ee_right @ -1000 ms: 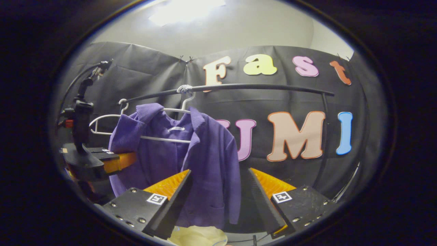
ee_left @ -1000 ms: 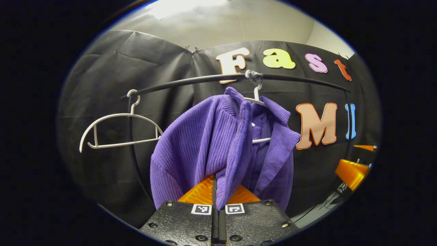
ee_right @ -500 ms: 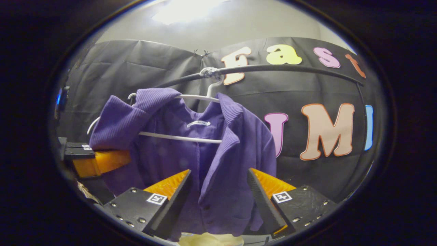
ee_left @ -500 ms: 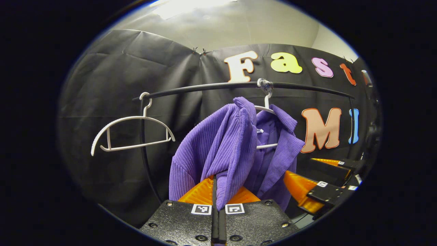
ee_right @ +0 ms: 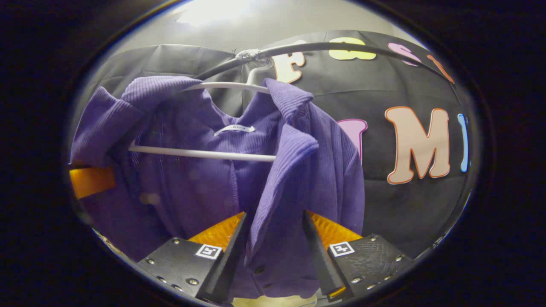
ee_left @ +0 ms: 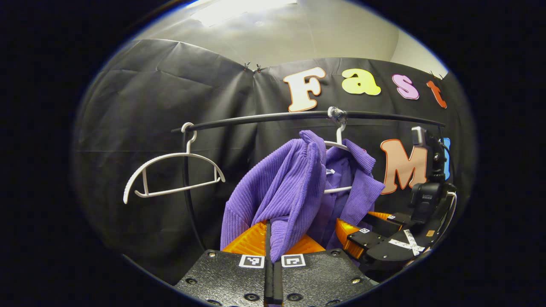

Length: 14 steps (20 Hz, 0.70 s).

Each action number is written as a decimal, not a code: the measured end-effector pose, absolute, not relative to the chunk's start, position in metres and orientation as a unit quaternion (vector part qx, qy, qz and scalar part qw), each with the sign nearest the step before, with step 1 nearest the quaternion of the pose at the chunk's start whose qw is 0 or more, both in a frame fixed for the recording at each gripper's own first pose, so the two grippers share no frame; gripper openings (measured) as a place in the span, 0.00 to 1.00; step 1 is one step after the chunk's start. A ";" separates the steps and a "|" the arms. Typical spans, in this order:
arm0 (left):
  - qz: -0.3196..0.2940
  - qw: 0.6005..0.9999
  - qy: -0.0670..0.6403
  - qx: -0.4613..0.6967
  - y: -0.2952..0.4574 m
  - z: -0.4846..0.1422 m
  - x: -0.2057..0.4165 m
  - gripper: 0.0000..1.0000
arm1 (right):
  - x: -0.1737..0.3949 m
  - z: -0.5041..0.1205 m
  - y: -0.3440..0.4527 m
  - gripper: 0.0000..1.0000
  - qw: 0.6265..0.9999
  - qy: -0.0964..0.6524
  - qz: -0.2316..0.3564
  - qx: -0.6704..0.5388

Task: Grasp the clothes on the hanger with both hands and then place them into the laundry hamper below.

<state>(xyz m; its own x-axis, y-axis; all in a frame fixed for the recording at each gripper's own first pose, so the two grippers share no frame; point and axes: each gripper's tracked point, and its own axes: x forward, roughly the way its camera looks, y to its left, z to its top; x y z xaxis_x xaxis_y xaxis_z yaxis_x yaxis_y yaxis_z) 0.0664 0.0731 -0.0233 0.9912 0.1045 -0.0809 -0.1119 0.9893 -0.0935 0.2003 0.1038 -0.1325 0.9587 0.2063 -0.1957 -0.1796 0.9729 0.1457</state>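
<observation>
1. Since half a second ago the right gripper [ee_right: 272, 238] has moved closer to the purple jacket [ee_right: 204, 183], which now looms larger in the right gripper view; its fingers have narrowed a little around the jacket's front edge but stay apart, with a fold of cloth between them. Whether either finger touches the cloth I cannot tell.
2. In the left gripper view the right gripper [ee_left: 362, 238] has come nearer on the right side, and its black body and camera mount now stand in front of the wall.
3. The left gripper [ee_left: 269, 243] keeps its fingers closed on a fold of the purple jacket [ee_left: 286, 200], unchanged from before.
4. The purple jacket still hangs on its white hanger [ee_right: 200, 152], bunched toward the left gripper, collar up near the rail.
5. A black rail [ee_left: 264, 118] runs across the scene; the jacket's hanger hook sits on it, wrapped at the top.
6. An empty white hanger [ee_left: 170, 177] hangs on the rail's left end, well apart from the jacket.
7. Something pale yellow [ee_right: 273, 302] shows below the jacket's hem in the right gripper view; what it is I cannot tell.
8. Black cloth [ee_left: 149, 106] covers the far wall, with a pale ceiling [ee_left: 298, 30] and a bright light above.
</observation>
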 end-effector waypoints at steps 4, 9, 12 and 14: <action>0.069 0.996 0.024 -0.046 0.087 -0.007 0.061 0.00 | 0.206 -0.138 0.095 0.33 0.987 0.120 0.078 0.067; 0.088 0.994 0.010 -0.056 0.103 0.012 0.054 0.01 | 0.208 -0.142 0.069 0.06 0.988 0.137 0.028 0.070; 0.103 0.993 0.006 -0.058 0.116 0.019 0.051 0.00 | 0.213 -0.138 0.055 0.01 0.989 0.134 0.014 0.067; 0.112 0.992 -0.002 -0.055 0.125 0.028 0.048 0.00 | 0.212 -0.128 0.043 0.01 0.991 0.121 0.003 0.060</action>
<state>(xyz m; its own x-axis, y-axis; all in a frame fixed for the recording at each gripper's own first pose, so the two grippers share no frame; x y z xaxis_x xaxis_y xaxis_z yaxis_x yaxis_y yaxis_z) 0.0481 0.1249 0.0281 0.9747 0.2233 -0.0088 -0.2229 0.9688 -0.1088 0.2118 0.0434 -0.1284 0.9707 0.0197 -0.2396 0.0095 0.9927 0.1200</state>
